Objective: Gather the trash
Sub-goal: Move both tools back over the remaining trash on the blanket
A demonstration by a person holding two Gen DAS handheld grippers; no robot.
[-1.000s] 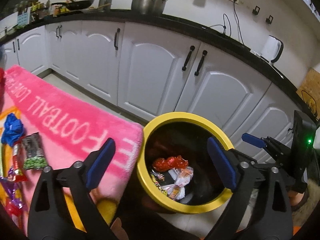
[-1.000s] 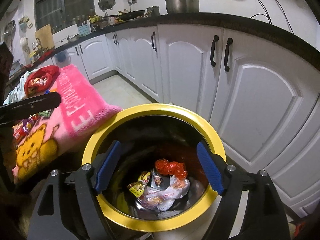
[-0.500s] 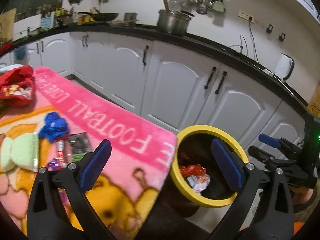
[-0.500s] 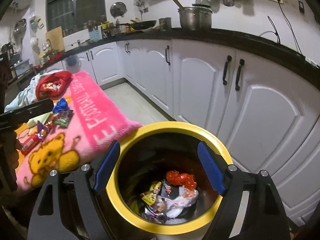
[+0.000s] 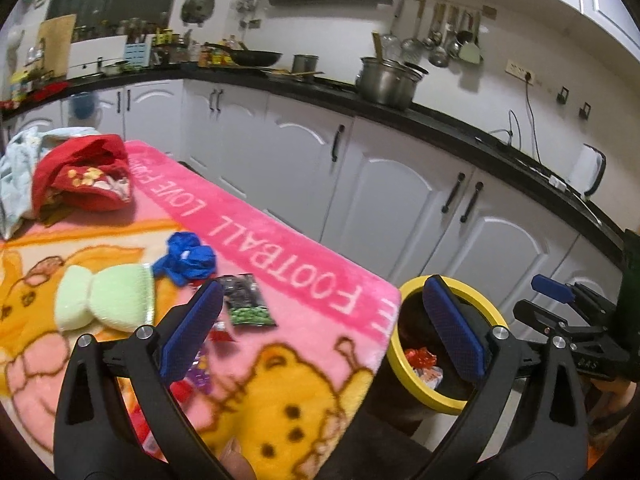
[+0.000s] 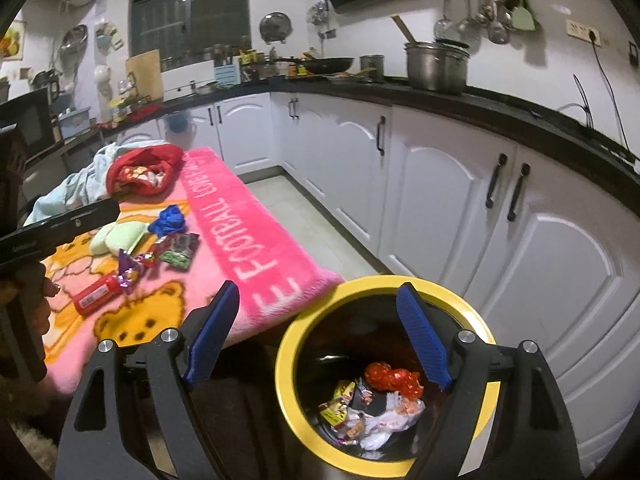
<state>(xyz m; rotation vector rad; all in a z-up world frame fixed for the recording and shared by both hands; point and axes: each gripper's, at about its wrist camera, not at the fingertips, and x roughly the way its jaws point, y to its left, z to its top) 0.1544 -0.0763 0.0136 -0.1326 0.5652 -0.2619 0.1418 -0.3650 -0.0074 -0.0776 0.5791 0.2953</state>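
Bin (image 5: 404, 356) now right of blanket (image 5: 280, 248)

The left wrist view is taken from above the near edge of a pink blanket (image 5: 280, 264), angled down past its own blue-padded fingers (image 5: 192, 334) toward white cabinets (image 5: 400, 200). The right wrist view is set closer over a yellow-rimmed bin (image 6: 304, 340), looking into it. Blanket, bin (image 5: 404, 368), cabinets and counter are shared by both views.
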